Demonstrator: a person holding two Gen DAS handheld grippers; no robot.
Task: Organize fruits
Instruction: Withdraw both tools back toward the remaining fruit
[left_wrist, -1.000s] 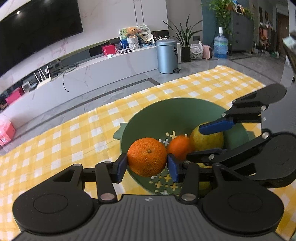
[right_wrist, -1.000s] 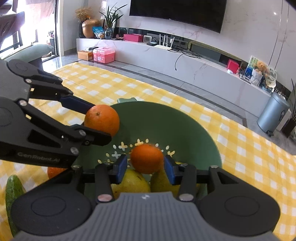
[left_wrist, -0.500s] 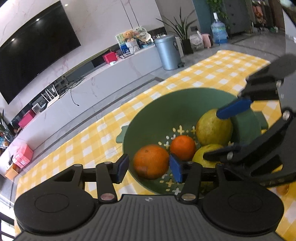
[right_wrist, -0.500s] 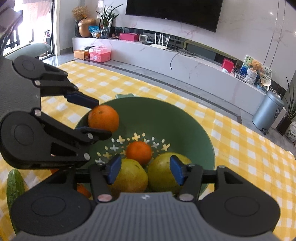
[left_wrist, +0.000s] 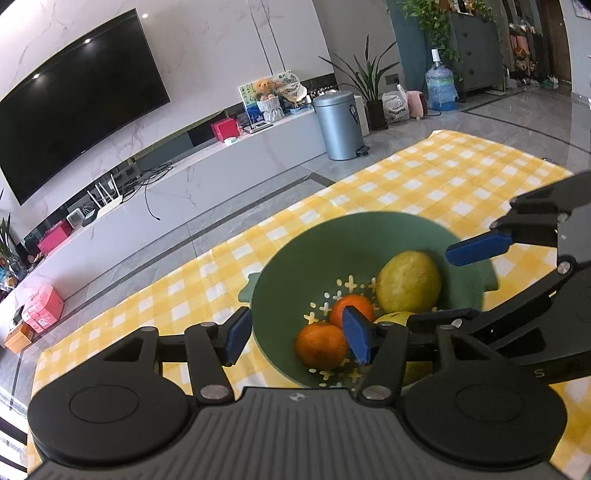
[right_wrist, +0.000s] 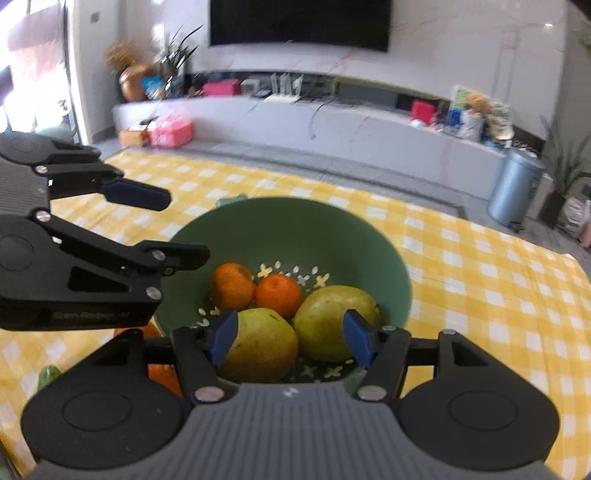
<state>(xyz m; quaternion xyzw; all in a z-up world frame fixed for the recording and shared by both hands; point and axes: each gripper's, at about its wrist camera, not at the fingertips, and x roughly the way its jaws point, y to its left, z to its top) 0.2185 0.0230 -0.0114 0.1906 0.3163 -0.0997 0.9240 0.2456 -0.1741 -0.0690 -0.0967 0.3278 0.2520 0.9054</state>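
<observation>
A: Left wrist view?
B: The left claw is opening, gripping nothing; two oranges and a pear lie in the bowl.
A: Right wrist view?
B: The right claw is opening, empty, above two pears in the bowl on the surface.

An orange fruit and a green thing sit half-hidden behind the right claw's left arm.

Marble wall, black TV, low console, grey floor.
</observation>
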